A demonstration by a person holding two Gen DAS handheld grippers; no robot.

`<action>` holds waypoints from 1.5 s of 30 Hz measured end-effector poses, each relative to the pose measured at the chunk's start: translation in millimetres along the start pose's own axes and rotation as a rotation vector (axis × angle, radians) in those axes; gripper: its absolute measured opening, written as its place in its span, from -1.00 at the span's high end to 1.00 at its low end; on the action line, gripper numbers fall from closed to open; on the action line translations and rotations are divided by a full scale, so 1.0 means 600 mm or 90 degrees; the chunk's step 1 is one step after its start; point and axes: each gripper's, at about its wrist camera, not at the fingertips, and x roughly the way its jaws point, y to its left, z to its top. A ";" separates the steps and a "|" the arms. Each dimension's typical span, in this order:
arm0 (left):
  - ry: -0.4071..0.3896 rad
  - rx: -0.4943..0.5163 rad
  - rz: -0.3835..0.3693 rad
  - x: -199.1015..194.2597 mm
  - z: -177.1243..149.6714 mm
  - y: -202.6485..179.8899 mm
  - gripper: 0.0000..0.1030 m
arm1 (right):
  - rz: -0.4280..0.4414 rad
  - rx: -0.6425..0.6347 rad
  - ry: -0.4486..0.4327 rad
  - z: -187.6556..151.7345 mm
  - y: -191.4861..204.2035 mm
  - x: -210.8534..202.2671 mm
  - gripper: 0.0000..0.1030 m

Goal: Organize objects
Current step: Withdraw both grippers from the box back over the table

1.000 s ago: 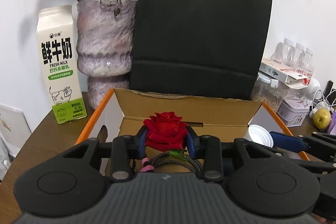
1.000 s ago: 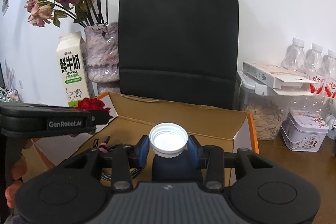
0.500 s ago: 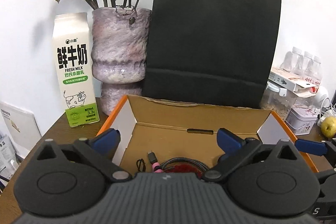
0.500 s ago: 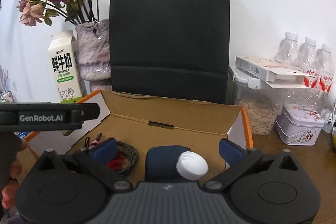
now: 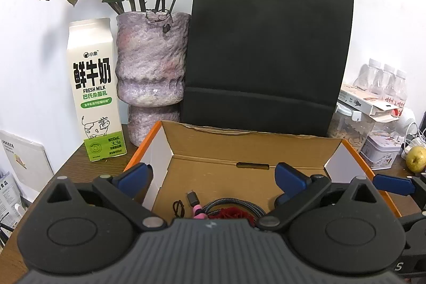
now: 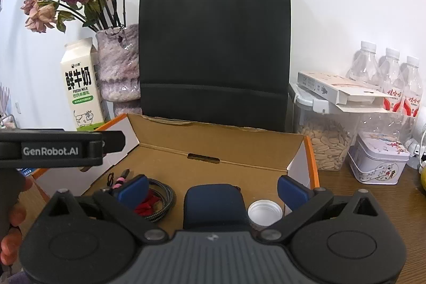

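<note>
An open cardboard box with orange edges stands in front of me. Inside it lie a red rose on a coiled braided cable, a dark blue case and a small white-capped container beside the case. My left gripper hangs over the box with its jaws wide apart and nothing between them. My right gripper is open too, above the case and the container, touching neither.
Behind the box stand a black paper bag, a purple vase of dried roses and a milk carton. To the right are a seed jar, a tin, water bottles and an apple.
Both grippers opened. The left one let go of the red rose, which now lies on the cable. The right one released the white-capped container, now beside the blue case in the box.
</note>
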 end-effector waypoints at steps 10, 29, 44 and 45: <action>-0.010 -0.007 -0.002 -0.044 0.004 0.011 -1.00 | 0.006 -0.008 -0.014 0.005 0.010 -0.030 -1.00; -0.027 -0.012 -0.019 -0.181 -0.045 0.032 -1.00 | 0.019 -0.022 -0.032 -0.029 0.026 -0.154 -1.00; -0.016 -0.004 -0.001 -0.279 -0.120 0.055 -1.00 | 0.011 -0.035 -0.029 -0.093 0.048 -0.252 -1.00; -0.014 -0.004 -0.001 -0.283 -0.126 0.056 -1.00 | 0.010 -0.035 -0.029 -0.098 0.050 -0.258 -1.00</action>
